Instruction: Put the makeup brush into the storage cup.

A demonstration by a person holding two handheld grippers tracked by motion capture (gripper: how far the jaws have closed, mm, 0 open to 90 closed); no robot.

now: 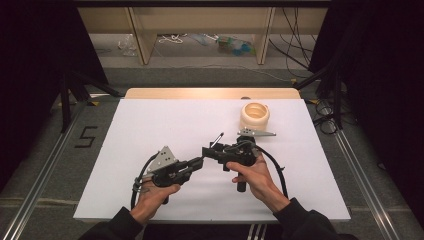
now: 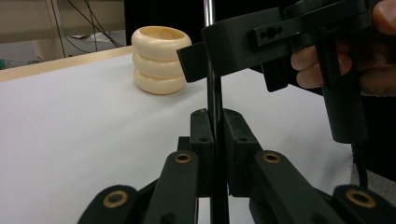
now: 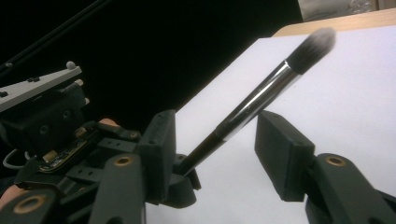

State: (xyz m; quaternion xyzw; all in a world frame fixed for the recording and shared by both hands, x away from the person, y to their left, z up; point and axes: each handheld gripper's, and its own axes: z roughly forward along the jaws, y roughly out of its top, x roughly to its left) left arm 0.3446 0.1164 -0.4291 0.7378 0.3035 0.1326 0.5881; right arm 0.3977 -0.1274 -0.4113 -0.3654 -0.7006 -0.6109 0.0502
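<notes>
A makeup brush (image 3: 261, 98) with a dark handle, silver ferrule and dark bristles sticks up and away from my left gripper (image 2: 215, 135), which is shut on the lower handle. In the high view the brush (image 1: 216, 141) rises above the table's middle, between the two hands. My right gripper (image 3: 219, 144) straddles the brush just below the ferrule. Its jaws stand partly apart, with a gap on each side of the handle, and the pads do not press on it. Both grippers meet nose to nose, left (image 1: 199, 162) and right (image 1: 207, 151).
An ivory ringed holder (image 1: 255, 116) stands at the back right of the white table (image 1: 150, 130), also seen in the left gripper view (image 2: 159, 60). A wooden strip (image 1: 210, 93) edges the far side. Black curtains flank the table; a shelf with clutter lies beyond.
</notes>
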